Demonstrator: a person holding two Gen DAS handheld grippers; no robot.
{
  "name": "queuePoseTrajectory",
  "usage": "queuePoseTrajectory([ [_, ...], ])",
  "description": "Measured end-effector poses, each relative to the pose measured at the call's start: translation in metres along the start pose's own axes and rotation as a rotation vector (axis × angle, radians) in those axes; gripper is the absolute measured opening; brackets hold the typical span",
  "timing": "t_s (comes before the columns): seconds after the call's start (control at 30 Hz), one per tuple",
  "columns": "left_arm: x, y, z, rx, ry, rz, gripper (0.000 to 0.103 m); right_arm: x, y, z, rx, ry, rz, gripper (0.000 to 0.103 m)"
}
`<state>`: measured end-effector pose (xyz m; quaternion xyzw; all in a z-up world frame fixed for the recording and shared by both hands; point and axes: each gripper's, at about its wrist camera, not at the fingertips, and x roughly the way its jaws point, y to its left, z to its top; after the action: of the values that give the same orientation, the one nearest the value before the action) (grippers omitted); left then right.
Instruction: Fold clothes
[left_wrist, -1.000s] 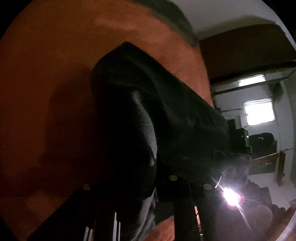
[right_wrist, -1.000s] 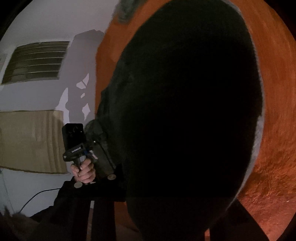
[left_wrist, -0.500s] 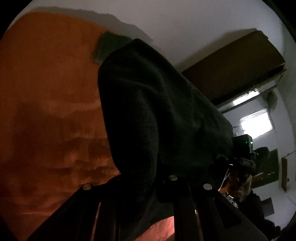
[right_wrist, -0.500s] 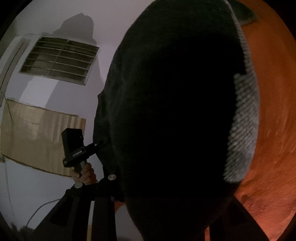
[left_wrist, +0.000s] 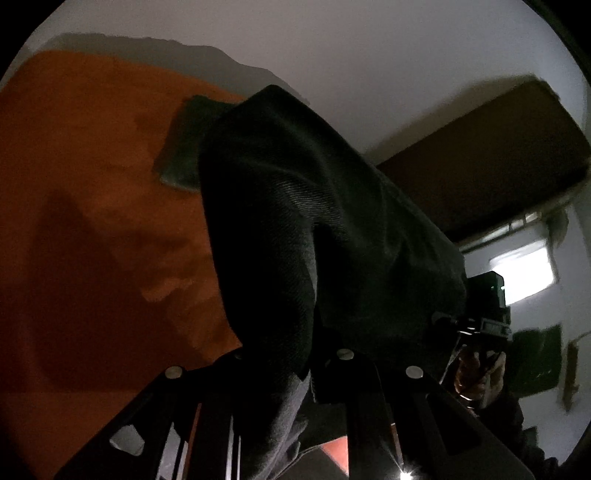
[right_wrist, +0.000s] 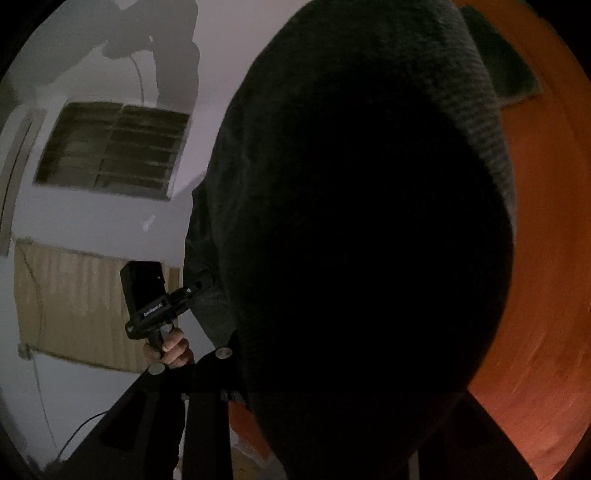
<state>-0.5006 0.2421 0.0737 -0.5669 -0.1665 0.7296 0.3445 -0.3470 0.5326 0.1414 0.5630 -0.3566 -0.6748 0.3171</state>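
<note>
A dark ribbed garment hangs in the air, stretched between both grippers. In the left wrist view it drapes over my left gripper, which is shut on its edge; the fingertips are hidden under cloth. My right gripper, held by a hand, grips the far edge. In the right wrist view the garment fills most of the picture and covers my right gripper. My left gripper pinches the cloth at the left, a hand on its handle.
An orange blanket spreads below, also at the right of the right wrist view. A folded grey-green cloth lies at its far edge. A wall vent, cardboard, a dark board and a bright window surround.
Both grippers have risen with the garment still held between them. The orange blanket has dropped lower in both views and more of the wall shows.
</note>
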Motion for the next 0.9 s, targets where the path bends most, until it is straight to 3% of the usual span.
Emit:
queuePoseTrajectory([
  [0.27, 0.085, 0.034, 0.126, -0.049, 0.012, -0.03, 0.014, 0.014, -0.037, 0.15, 0.019, 0.056, -0.039, 0.029],
  [0.57, 0.17, 0.122, 0.219, -0.039, 0.004, -0.094, 0.014, 0.079, -0.09, 0.289, -0.035, 0.005, -0.088, 0.029],
  [0.8, 0.239, 0.166, 0.267, -0.041, 0.025, -0.047, 0.014, 0.122, -0.137, 0.374, -0.01, 0.059, -0.175, 0.03],
  [0.87, 0.255, 0.177, 0.273, -0.05, 0.02, -0.006, 0.015, 0.135, -0.167, 0.391, 0.037, 0.053, -0.223, 0.038],
  [0.9, 0.266, 0.185, 0.273, -0.056, 0.034, 0.039, 0.018, 0.146, -0.19, 0.398, 0.095, 0.065, -0.305, 0.045],
])
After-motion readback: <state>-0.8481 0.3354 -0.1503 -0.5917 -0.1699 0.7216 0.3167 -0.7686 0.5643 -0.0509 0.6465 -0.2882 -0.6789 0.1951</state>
